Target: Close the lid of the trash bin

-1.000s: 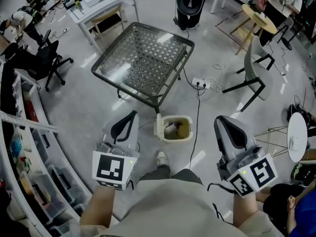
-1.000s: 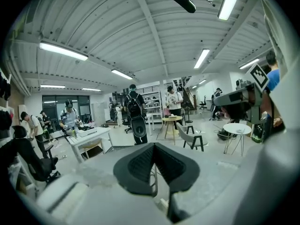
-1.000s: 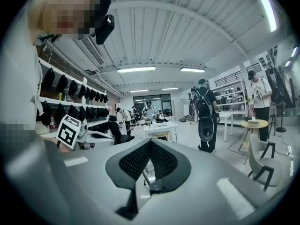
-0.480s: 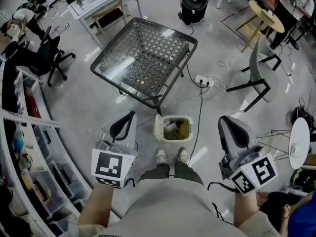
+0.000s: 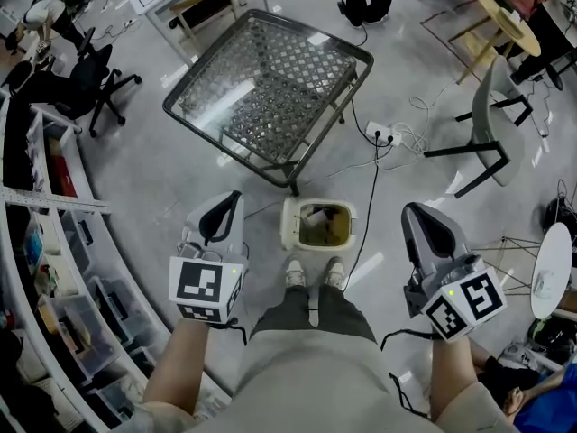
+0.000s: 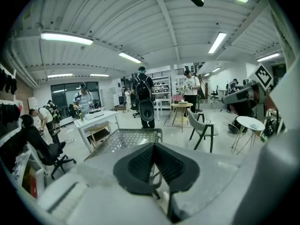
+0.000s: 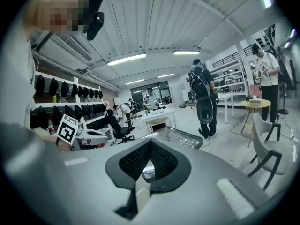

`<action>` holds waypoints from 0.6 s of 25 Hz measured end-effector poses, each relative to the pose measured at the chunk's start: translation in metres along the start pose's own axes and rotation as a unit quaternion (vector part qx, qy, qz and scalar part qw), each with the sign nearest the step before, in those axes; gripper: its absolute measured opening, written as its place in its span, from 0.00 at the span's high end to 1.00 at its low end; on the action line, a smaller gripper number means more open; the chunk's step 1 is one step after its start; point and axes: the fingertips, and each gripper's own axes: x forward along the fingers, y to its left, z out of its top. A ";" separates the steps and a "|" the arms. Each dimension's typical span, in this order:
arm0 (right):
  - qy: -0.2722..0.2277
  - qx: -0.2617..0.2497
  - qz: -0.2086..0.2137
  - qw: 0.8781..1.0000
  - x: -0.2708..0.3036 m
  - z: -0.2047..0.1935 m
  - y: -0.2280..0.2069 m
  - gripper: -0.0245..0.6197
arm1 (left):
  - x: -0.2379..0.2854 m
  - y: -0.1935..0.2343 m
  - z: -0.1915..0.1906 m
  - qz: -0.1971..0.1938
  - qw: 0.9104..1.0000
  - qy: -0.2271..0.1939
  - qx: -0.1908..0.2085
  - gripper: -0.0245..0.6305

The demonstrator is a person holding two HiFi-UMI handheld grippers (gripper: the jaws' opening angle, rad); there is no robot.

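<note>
Grey polished floor (image 5: 171,188) spreads under everything, with a mesh-topped glass table (image 5: 261,88) ahead of both tools and a black cable (image 5: 368,210) running down past the bin.

Over the last second the person has stepped in. 1 shoe showed then; now 2 shoes (image 5: 295,273) stand side by side just behind the trash bin (image 5: 348,233). Both tools have kept their places at either side of the body. The bin sits on the floor between the 2 tools and well below them, a little nearer the left tool (image 5: 227,207) than the right tool (image 5: 422,219). Its lid (image 5: 288,225) is still up, standing along the side that faces the left tool, and the inside shows rubbish.

So the approach looks finished and the closing itself is not begun. The left tool seems better placed to come down and tip the lid over.

Seen from its own camera, the left tool (image 6: 154,159) has its dark ribbed pads pressed together with nothing caught between them. The right tool (image 7: 149,162) is the same, closed up and carrying nothing.

No brand or print can be read on the bin. The only markings are black-and-white square codes on the left cube (image 5: 206,289) and the right cube (image 5: 464,303).
</note>
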 end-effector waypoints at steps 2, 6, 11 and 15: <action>0.003 -0.011 0.006 1.000 0.008 -0.011 -0.003 0.96 | 0.013 -0.001 -0.022 -0.002 1.000 0.022 -0.007 0.96; 0.019 -0.037 0.009 0.999 0.028 -0.039 -0.013 0.96 | 0.042 -0.002 -0.063 -0.010 0.998 0.058 -0.024 0.96; 0.053 -0.035 0.009 0.998 0.055 -0.088 -0.028 0.96 | 0.072 -0.008 -0.115 -0.027 0.993 0.104 -0.038 0.96; 0.075 -0.016 0.010 0.997 0.070 -0.127 -0.039 0.96 | 0.095 -0.018 -0.155 -0.040 0.989 0.132 -0.053 0.96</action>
